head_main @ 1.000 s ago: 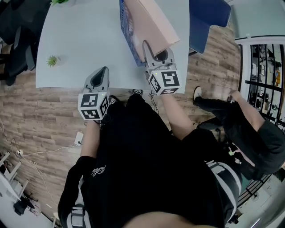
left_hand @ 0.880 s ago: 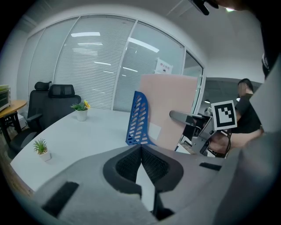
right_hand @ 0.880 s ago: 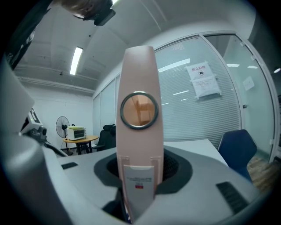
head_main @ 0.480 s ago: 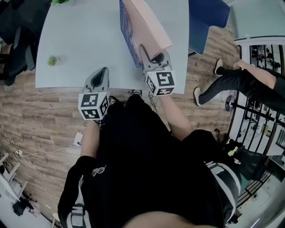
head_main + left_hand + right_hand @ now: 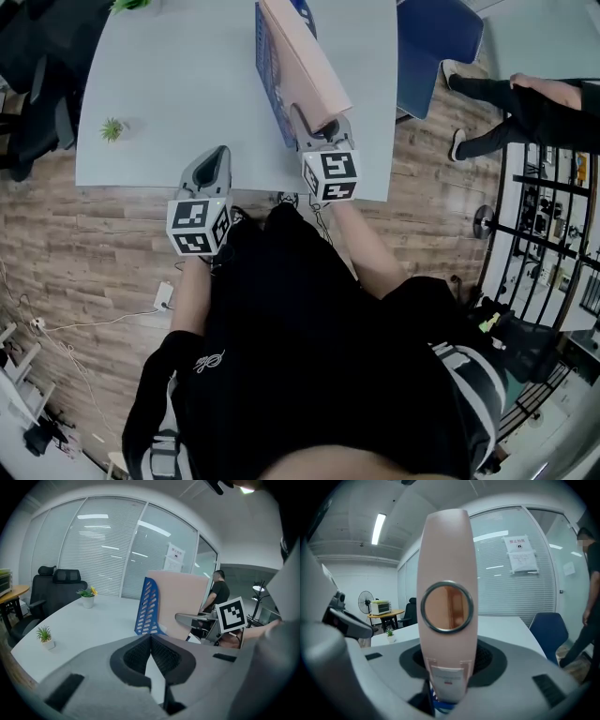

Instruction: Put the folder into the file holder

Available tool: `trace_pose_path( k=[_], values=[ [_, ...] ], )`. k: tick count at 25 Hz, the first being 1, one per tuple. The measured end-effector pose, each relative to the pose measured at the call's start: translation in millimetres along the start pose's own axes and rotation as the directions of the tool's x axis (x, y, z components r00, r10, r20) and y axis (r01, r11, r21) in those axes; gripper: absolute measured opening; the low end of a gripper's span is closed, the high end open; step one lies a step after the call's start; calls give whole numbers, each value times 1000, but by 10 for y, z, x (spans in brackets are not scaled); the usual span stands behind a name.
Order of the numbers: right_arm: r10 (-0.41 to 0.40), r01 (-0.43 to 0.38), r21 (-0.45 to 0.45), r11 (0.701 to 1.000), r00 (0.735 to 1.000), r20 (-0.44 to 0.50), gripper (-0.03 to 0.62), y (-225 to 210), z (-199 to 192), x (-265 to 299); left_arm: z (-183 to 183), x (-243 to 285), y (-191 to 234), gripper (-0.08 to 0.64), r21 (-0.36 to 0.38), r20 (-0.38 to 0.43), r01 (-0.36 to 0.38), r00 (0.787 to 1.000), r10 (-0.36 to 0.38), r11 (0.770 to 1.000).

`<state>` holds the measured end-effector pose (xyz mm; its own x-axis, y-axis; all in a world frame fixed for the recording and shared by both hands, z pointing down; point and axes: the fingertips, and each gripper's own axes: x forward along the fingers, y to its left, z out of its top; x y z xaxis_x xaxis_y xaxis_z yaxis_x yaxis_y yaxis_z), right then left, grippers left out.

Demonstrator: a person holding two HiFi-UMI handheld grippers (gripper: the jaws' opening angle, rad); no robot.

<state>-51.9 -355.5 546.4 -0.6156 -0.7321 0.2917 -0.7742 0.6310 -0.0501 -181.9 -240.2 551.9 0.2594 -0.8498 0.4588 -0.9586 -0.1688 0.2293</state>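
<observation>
Folder (image 5: 307, 67) has sunk lower into the blue file holder (image 5: 268, 80).

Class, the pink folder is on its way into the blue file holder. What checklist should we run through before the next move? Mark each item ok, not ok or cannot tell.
1. Right gripper on the pink lever-arch folder: ok; its jaws have just been opening, with the folder's spine between the fingers.
2. Folder lined up with the blue perforated plastic file holder: ok.
3. Folder fully seated in the holder: cannot tell.
4. Left gripper shut, empty, apart from the holder: ok.
5. Small potted plant away from the holder: ok.
</observation>
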Motion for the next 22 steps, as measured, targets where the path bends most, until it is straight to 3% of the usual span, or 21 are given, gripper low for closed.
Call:
trace_pose_path(
  k=[7, 11, 15, 22],
  values=[
    [-21, 21, -20, 1000, 1000, -12, 168, 31, -98, 38, -24, -31, 49, 2, 6, 13, 2, 1000, -3, 1000],
    [-25, 22, -45, 999, 996, -83, 189, 93, -282, 30, -117, -56, 34, 2, 0, 8, 14, 1000, -14, 1000],
    [4, -12, -53, 999, 988, -156, 285, 196, -435, 8, -151, -39, -14, 2, -3, 14, 49, 999, -49, 999],
    [-34, 29, -37, 999, 986, -166, 334, 257, -441, -245, -118, 3, -90, 2, 0, 19, 134, 991, -134, 991]
  ],
)
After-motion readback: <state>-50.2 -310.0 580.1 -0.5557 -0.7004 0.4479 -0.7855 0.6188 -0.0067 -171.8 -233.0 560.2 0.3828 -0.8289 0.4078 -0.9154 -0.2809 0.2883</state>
